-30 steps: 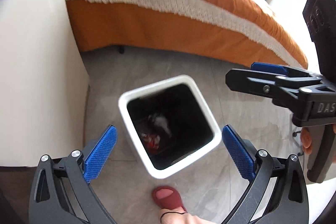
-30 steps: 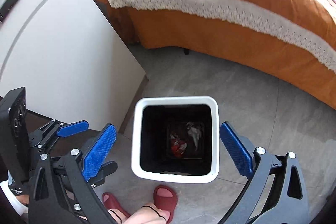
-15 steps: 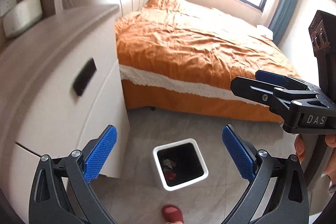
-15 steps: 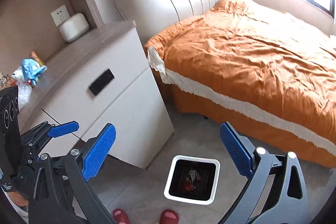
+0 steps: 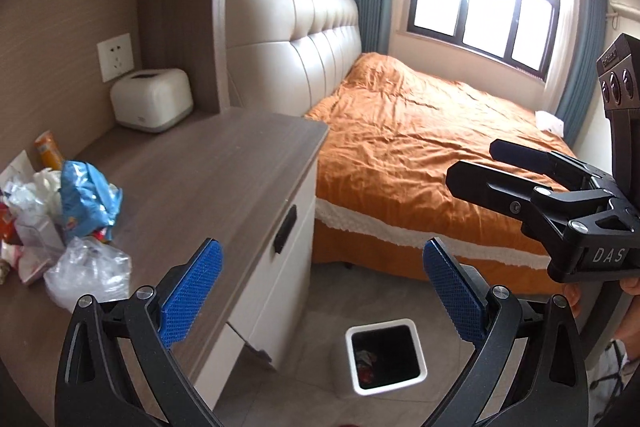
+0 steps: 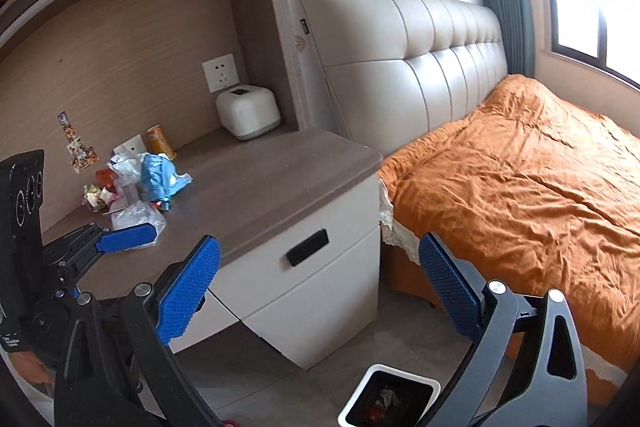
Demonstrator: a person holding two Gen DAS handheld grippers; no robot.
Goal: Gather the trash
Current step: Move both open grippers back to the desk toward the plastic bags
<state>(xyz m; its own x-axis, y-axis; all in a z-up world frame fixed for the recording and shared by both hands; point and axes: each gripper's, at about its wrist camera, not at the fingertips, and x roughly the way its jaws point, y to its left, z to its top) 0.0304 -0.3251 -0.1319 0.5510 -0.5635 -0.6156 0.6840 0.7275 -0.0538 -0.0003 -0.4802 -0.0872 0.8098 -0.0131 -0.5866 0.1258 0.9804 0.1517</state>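
A pile of trash lies at the left of the wooden nightstand top (image 5: pixel 224 167): a blue wrapper (image 5: pixel 86 201), a clear plastic bag (image 5: pixel 88 273), white crumpled papers and an orange tube (image 5: pixel 48 149). The pile also shows in the right wrist view (image 6: pixel 136 187). A white square bin (image 5: pixel 384 361) stands on the floor below, with red and white scraps inside. My left gripper (image 5: pixel 320 291) is open and empty, high above the bin. My right gripper (image 6: pixel 320 287) is open and empty; it shows at the right of the left wrist view (image 5: pixel 520 183).
A white box-shaped device (image 5: pixel 150 99) stands at the back of the nightstand under a wall socket. The nightstand has white drawers (image 6: pixel 308 267). A bed with an orange cover (image 5: pixel 420 155) and padded headboard is to the right. A window is behind.
Both grippers have risen and tilted up from close over the bin to well above it. The nightstand top and its trash pile have come into view.
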